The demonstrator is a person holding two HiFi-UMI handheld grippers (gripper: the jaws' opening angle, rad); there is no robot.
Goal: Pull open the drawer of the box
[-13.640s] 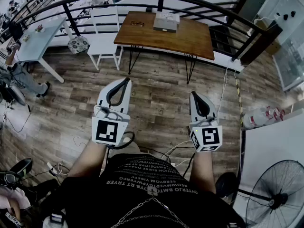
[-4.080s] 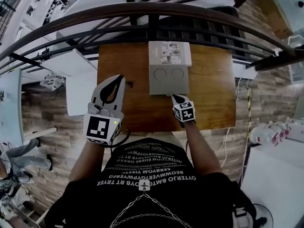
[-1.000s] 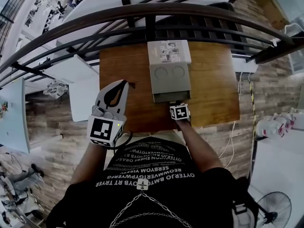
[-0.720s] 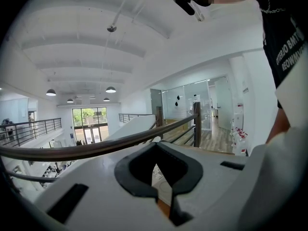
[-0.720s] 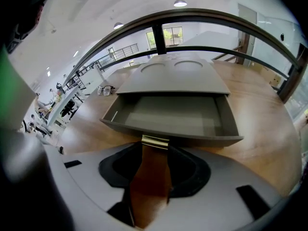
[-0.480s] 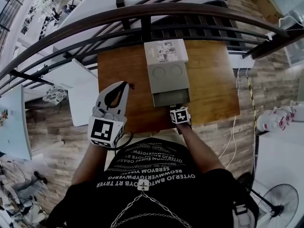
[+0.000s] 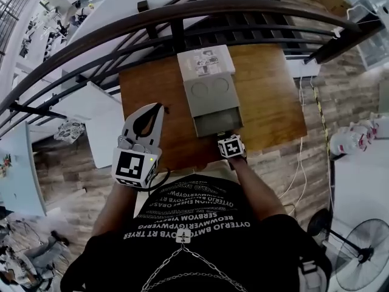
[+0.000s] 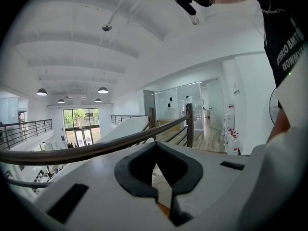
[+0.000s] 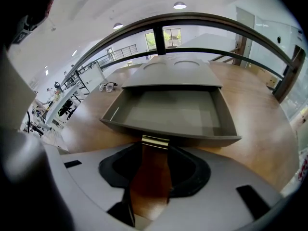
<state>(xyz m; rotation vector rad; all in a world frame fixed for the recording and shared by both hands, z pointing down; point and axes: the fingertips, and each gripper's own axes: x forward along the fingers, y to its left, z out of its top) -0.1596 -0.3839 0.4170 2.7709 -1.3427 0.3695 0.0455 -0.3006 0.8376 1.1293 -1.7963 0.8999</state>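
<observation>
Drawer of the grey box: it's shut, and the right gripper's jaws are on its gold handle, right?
Not shut: the drawer is pulled out of the grey box, as the right gripper view shows. The jaws of the right gripper are indeed on its gold handle.

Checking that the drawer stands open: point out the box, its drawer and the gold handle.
box (image 7: 209,90): head view, on its grey top.
drawer (image 9: 171,110): right gripper view, on its bare floor.
gold handle (image 9: 155,141): right gripper view, on its front face.
</observation>
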